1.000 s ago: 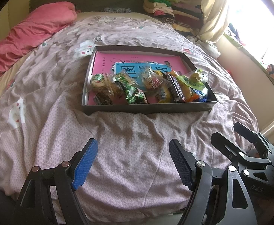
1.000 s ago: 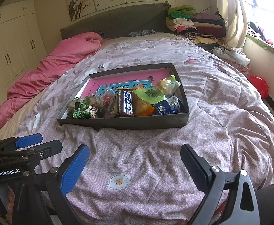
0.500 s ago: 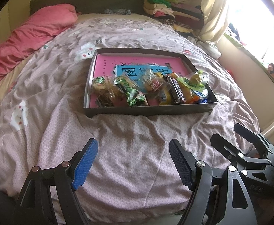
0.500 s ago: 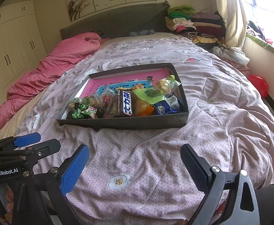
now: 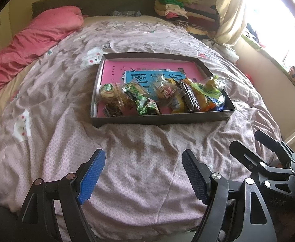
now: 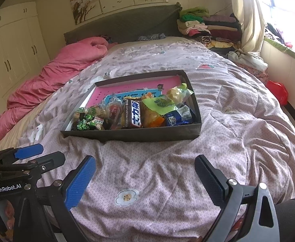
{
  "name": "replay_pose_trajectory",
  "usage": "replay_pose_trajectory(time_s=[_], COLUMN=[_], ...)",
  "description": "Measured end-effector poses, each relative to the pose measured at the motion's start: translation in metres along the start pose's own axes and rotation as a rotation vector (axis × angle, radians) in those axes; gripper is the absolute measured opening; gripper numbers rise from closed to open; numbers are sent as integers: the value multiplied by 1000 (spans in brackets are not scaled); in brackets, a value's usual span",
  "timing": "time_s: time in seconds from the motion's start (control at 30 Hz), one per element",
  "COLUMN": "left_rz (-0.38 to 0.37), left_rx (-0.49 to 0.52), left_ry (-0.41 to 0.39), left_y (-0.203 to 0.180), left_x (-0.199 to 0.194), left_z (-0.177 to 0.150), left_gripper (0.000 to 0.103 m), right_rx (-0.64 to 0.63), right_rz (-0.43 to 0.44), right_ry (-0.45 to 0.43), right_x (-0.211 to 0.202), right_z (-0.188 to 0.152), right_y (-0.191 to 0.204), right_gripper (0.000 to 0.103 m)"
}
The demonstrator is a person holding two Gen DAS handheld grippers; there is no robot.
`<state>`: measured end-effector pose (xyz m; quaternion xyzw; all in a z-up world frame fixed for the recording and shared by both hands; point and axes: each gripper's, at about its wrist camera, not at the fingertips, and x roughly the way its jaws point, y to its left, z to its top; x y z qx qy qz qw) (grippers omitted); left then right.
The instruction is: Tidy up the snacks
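Note:
A shallow dark box with a pink and blue lining lies on the bed; it also shows in the right wrist view. Several wrapped snacks lie in a row along its near side, among them a dark chocolate bar and a green packet. My left gripper is open and empty, low over the bedspread in front of the box. My right gripper is open and empty, beside the left one, which shows at the lower left.
The mauve patterned bedspread covers the bed. A pink duvet lies bunched along the left side. Folded clothes are stacked by the headboard at the right. A curtain and window ledge run along the right.
The left wrist view has tilted so the box sits slightly lower in frame. Both grippers stay open and the snacks have not moved.

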<state>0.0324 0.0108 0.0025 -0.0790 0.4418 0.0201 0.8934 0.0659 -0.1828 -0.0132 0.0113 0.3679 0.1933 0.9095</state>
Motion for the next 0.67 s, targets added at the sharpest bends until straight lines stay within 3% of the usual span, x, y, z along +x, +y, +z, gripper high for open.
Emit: replay_pose_trajectory(time_s=[0.33,0.67], left_rz=[14,51], left_rx=[1,-81], left_ry=[-19,-77], left_y=[0,17], left_x=[-3,-7], left_z=[0,3], left_gripper=[80,80], right_rx=[2,22], right_rz=[-1,-18], right_ry=[-5,-24], right_x=[0,5], right_z=[2,7], right_y=[-1,-11], right_gripper=[100,102])
